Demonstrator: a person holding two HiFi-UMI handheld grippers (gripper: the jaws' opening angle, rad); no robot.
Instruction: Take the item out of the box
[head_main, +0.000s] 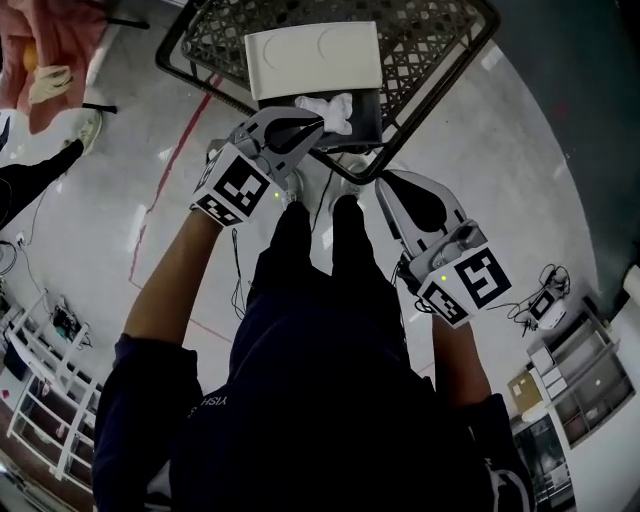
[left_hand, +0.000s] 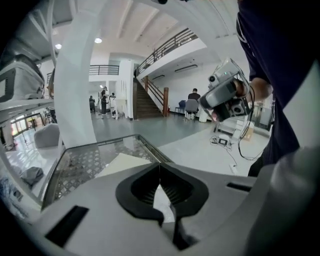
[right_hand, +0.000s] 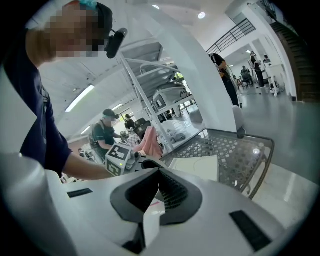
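My left gripper (head_main: 318, 124) is closed on the white crumpled paper item (head_main: 332, 106) at the near left side of the black open box (head_main: 368, 116); my right gripper (head_main: 384, 182), closed empty, sits well apart.

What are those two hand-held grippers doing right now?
Left hand-held gripper: closed, tips at the white item; grip on it unclear.
Right hand-held gripper: closed, empty.
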